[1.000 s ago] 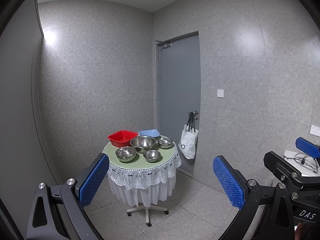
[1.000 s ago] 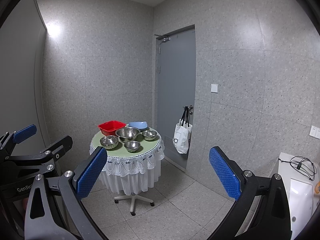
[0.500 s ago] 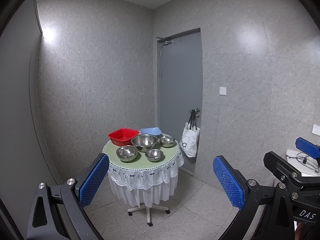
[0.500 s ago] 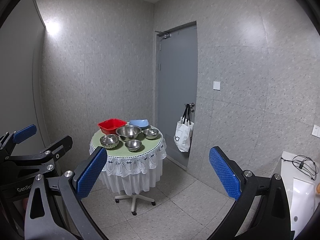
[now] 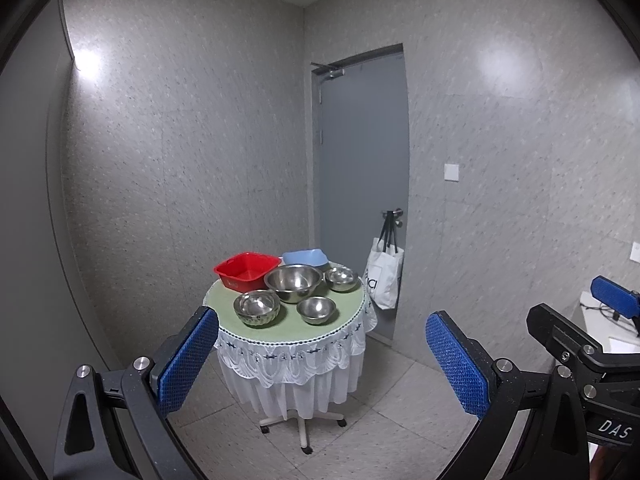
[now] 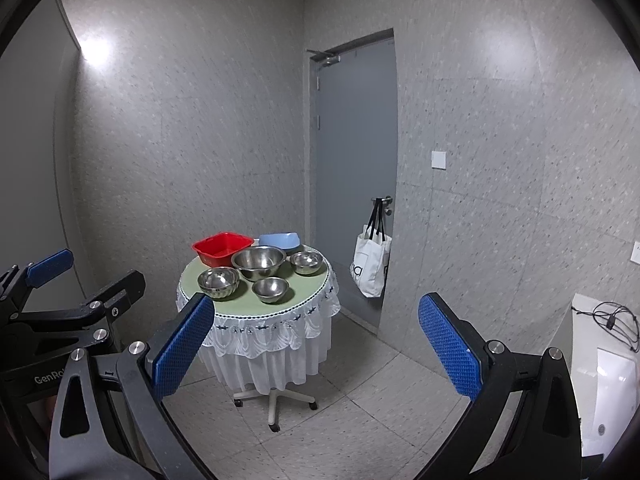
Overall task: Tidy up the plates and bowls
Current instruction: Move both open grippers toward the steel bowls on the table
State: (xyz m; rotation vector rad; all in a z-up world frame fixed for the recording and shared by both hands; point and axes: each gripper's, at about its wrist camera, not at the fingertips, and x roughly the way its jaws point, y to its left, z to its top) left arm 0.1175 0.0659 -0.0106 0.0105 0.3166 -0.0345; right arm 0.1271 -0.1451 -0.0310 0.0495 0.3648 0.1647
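A small round table (image 5: 352,316) (image 6: 312,286) with a green top and white lace skirt stands ahead. On it are several steel bowls: a large one (image 5: 293,282) (image 6: 259,262) in the middle and smaller ones (image 5: 257,307) (image 5: 316,309) (image 5: 341,279) around it. Behind them sit a red basin (image 5: 246,270) (image 6: 222,248) and a blue basin (image 5: 305,257) (image 6: 280,240). My left gripper (image 5: 322,350) and my right gripper (image 6: 316,340) are both open and empty, well short of the table.
A grey door (image 5: 362,184) is behind the table, with a white tote bag (image 5: 383,276) on its handle. A white counter with cables (image 6: 608,344) is at the right. Grey tiled walls and floor surround the table, which stands on a wheeled base (image 6: 274,402).
Both views have drifted slightly, so the table sits a little higher and closer in frame. Both grippers stay open and empty.
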